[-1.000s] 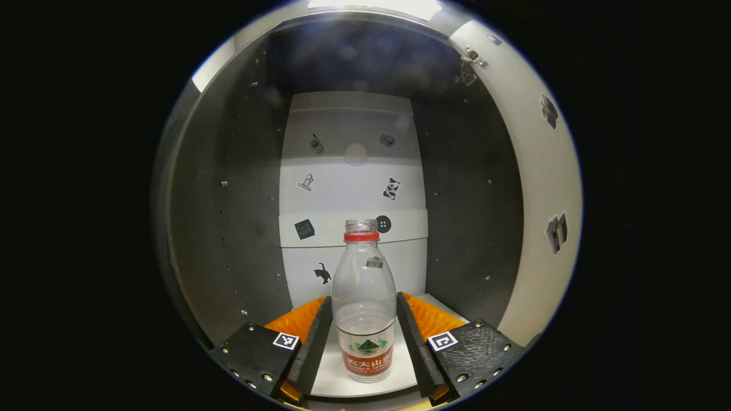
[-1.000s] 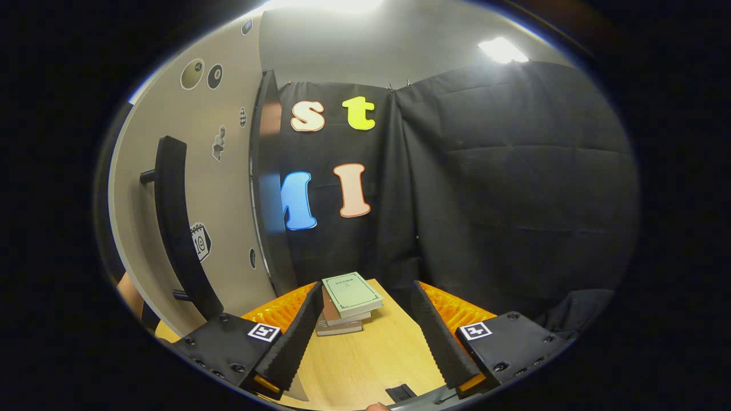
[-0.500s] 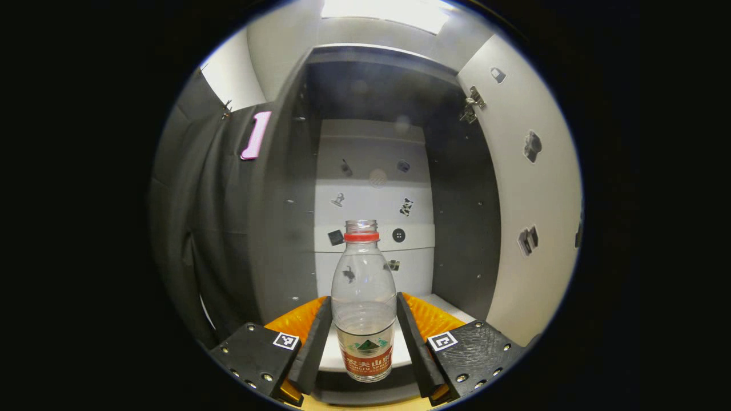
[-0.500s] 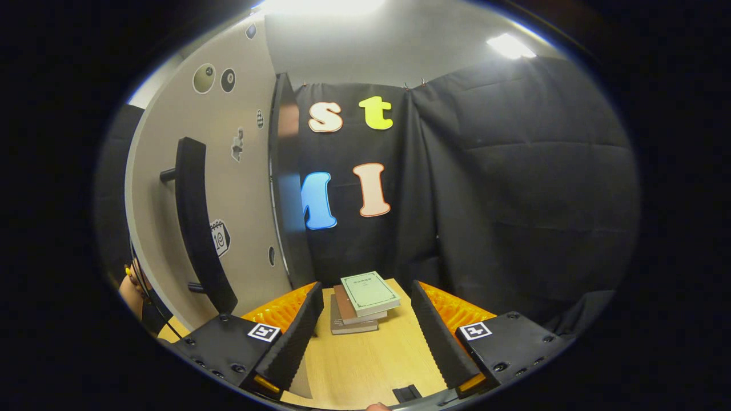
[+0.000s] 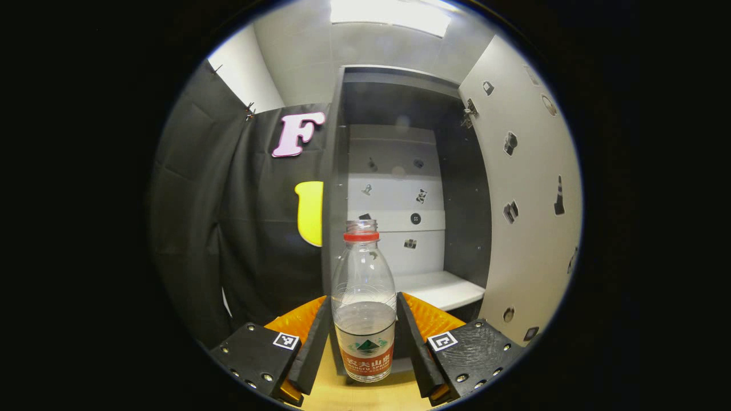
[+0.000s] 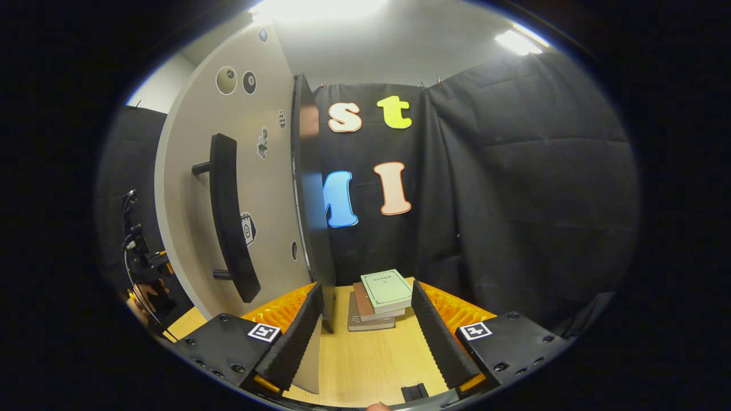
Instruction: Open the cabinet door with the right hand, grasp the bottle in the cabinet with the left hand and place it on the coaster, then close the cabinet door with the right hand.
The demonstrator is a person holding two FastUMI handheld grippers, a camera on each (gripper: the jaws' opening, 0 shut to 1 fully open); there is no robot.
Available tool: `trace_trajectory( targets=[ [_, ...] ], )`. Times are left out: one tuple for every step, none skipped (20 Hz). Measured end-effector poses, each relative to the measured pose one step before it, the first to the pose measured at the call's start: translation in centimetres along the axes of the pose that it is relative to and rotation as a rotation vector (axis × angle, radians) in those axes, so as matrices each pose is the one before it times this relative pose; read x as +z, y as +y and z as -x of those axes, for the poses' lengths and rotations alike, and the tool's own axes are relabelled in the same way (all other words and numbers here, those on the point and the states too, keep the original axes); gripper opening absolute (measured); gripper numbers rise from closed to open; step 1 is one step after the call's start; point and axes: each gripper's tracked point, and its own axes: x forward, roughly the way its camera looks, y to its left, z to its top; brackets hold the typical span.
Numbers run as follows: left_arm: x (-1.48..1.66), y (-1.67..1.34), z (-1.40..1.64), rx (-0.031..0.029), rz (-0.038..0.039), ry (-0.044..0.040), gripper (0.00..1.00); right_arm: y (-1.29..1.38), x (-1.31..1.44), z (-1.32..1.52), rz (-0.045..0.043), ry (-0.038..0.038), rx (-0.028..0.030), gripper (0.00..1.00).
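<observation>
Left gripper view shows the left tool pinching the bottle: both fingers press on its lower body, one on each side of the label. The bottle stands upright between them, without a cap, with some water at the bottom. It is in front of the cabinet, outside its opening, and seems to hang above the wooden surface; I cannot see if its base touches anything. Behind the bottle the cabinet's white shelf lies bare, and the cabinet door stands open to the right of the cabinet.

Right gripper view shows the right tool spread wide and holding nothing. It hovers over the surface, just beside the outer face of the open door, whose long dark handle is to the left of the fingers, apart from them. A small stack of books lies on the surface beyond the tool, near the edge of the door.

As I judge it, the door is opened and the bottle is grasped and taken out of the cabinet. What is left is to set the bottle on the coaster, which I cannot locate, and then to close the door with the right tool.
</observation>
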Motion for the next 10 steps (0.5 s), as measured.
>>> trace_trajectory(
  targets=[
    [-0.547, 0.510, 1.007, 0.00785, 0.00104, 0.00304, 0.64, 0.180, -0.177, 0.140, -0.00751, 0.00334, 0.00775, 0.98],
    [-0.650, 0.489, 0.758, 0.00617, 0.00140, 0.00450, 0.64, 0.170, -0.232, 0.099, -0.00416, 0.00297, 0.00646, 0.98],
    [-0.667, 0.508, 1.015, 0.00863, 0.00316, 0.00268, 0.64, 0.055, -0.192, 0.095, 0.00011, 0.00290, 0.00352, 0.98],
    [-0.829, 0.494, 0.910, 0.00797, 0.00620, 0.00335, 0.64, 0.075, -0.283, -0.003, 0.00368, 0.00473, 0.00067, 0.98],
    [-0.776, 0.525, 0.891, 0.00750, 0.00581, 0.00255, 0.64, 0.042, -0.132, 0.040, 0.00467, 0.00218, 0.00036, 0.98],
    [-0.973, 0.467, 1.045, 0.00859, 0.00312, 0.00190, 0.64, 0.055, -0.044, 0.059, 0.00316, -0.00245, -0.00152, 0.98],
    [-0.981, 0.480, 0.902, 0.00837, -0.00015, 0.00082, 0.64, 0.158, -0.006, 0.123, 0.00406, -0.00745, 0.00265, 0.98],
    [-0.953, 0.509, 0.988, 0.00594, -0.00284, 0.00127, 0.64, 0.100, 0.149, 0.122, 0.00316, -0.01242, 0.00157, 0.98],
    [-1.303, 0.394, 0.815, 0.00552, -0.00562, 0.00567, 0.64, 0.056, -0.004, -0.052, 0.00087, -0.01103, -0.00184, 0.98],
    [-1.404, 0.449, 0.876, 0.00574, -0.00754, 0.01029, 0.64, -0.014, 0.162, 0.100, -0.00266, -0.01251, -0.00085, 0.98]
  ],
)
